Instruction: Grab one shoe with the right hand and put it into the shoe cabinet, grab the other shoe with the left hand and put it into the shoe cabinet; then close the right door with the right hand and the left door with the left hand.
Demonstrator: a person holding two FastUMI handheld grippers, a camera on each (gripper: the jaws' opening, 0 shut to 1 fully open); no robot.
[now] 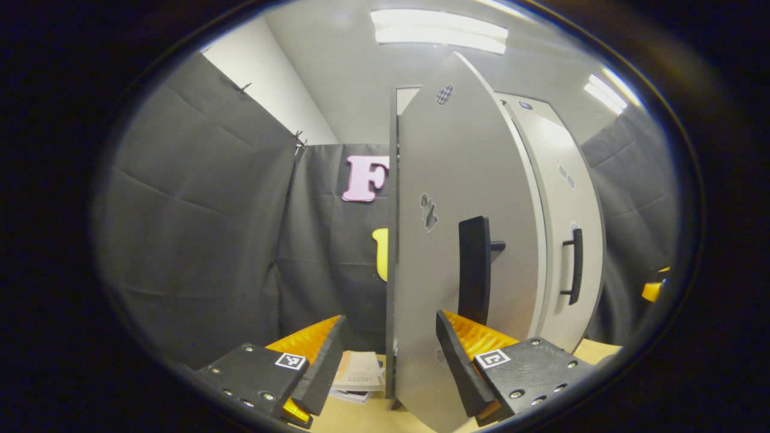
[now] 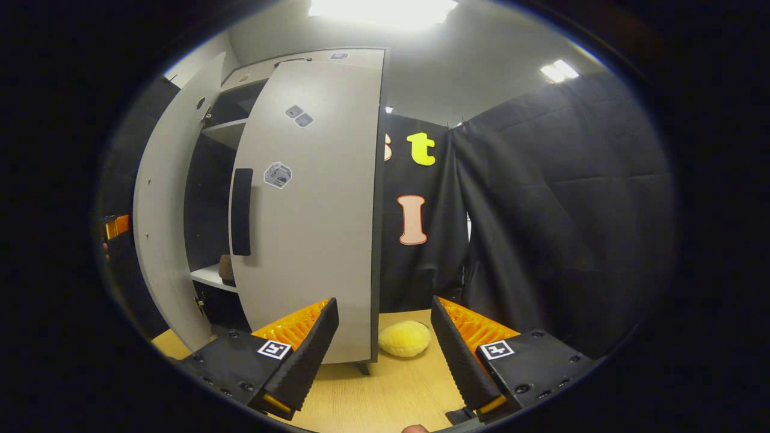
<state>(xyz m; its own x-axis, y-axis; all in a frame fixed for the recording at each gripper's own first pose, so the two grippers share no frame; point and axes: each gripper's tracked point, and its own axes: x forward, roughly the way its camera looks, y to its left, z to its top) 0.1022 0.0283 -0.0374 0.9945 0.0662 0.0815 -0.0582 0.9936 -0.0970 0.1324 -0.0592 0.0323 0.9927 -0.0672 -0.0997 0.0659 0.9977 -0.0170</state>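
Left gripper (image 1: 385, 367): fingers spread, empty, at left door (image 1: 445, 252) edge. Right gripper (image 2: 385, 355): agape, empty, by right door (image 2: 313, 210). Shoe (image 2: 227, 269) shelved. Step: door closing; next, push doors shut.

a staged recording booth — black cloth walls (image 2: 559, 198), ceiling strip lights (image 1: 439, 30), a grey shoe cabinet (image 2: 313, 204).

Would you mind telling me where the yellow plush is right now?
In the right gripper view, the yellow plush lies on the table, just right of the cabinet, between the open right gripper fingers.
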